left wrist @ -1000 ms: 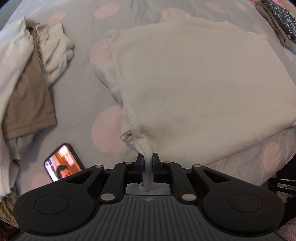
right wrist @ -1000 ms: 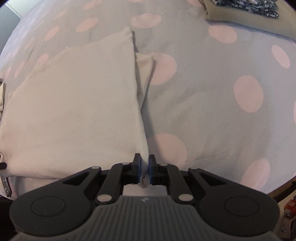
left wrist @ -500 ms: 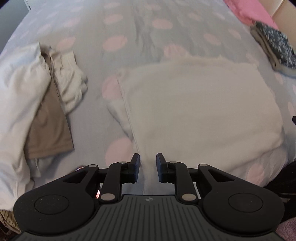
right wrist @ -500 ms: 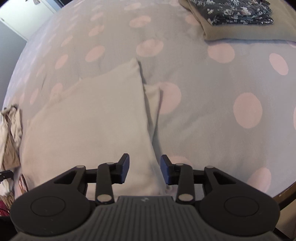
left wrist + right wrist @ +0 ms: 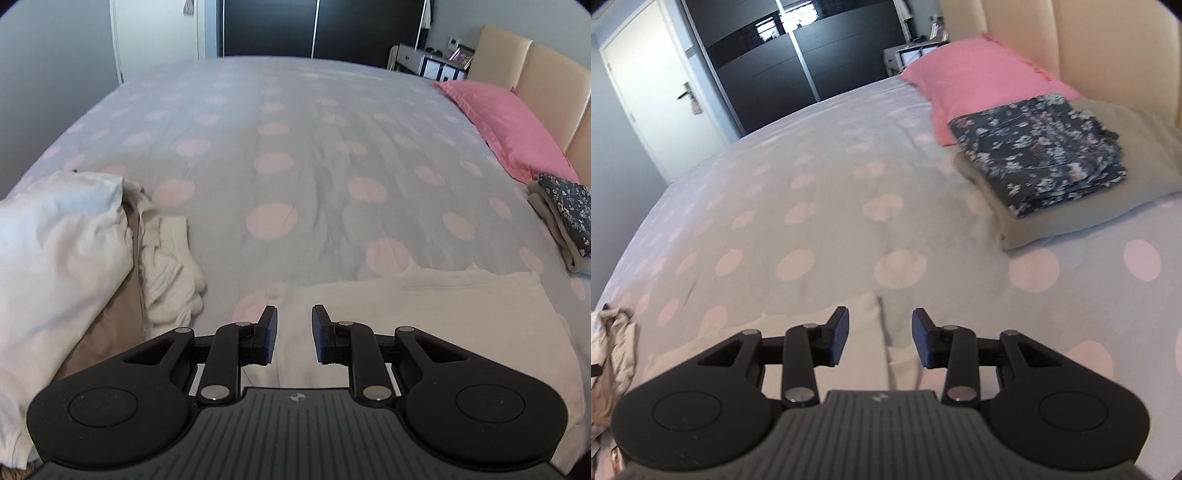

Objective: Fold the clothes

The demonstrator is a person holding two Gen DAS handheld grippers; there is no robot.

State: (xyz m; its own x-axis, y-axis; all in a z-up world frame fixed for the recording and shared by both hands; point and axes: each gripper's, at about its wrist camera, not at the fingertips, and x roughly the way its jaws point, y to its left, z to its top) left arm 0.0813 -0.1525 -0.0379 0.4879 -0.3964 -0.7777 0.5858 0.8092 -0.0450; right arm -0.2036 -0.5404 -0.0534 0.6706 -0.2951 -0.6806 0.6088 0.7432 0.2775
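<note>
Where visible, no legible writing.

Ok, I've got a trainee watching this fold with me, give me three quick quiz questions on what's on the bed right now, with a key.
1. True or false: the left tool is clamped on the cream garment.
2. What lies on top of the beige folded item near the pink pillow?
A) a phone
B) a dark floral folded garment
C) a towel
3. Fill in: the unfolded pile of clothes lies to the ____ of the cream garment in the left wrist view.

Key:
1. False: both the left and the right tool are open, nothing between the pads.
2. B
3. left
</note>
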